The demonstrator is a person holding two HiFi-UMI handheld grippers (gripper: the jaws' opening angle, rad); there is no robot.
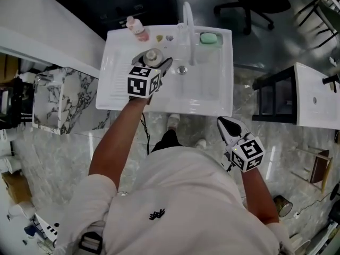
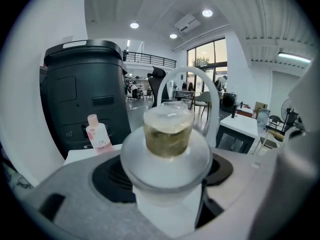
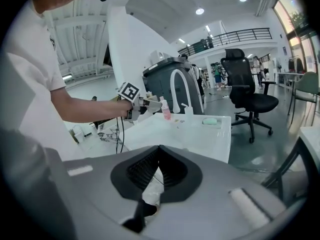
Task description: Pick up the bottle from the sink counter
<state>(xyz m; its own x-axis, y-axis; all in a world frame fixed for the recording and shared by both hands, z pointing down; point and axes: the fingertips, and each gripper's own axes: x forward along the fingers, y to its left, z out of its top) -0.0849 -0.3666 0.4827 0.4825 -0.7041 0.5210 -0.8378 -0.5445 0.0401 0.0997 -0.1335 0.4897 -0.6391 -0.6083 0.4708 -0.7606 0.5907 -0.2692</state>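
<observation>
A white bottle [image 1: 152, 54] with a clear amber-tinted cap stands between the jaws of my left gripper [image 1: 153, 62], over the left part of the white sink counter [image 1: 114, 86]. In the left gripper view the bottle [image 2: 167, 134] fills the middle and the jaws of my left gripper [image 2: 167, 184] are closed on its body below the wide shoulder. Whether it rests on the counter I cannot tell. My right gripper [image 1: 227, 125] hangs in front of the sink near the person's waist, and in its own view my right gripper [image 3: 155, 176] has its pads together on nothing.
A small pink bottle [image 1: 137, 28] stands at the counter's back edge, also in the left gripper view as the pink bottle [image 2: 97, 135]. The arched faucet [image 1: 188, 23] rises behind the basin [image 1: 204, 84]. Green soap [image 1: 208, 37] lies back right. A dark bin [image 2: 85, 94] is behind.
</observation>
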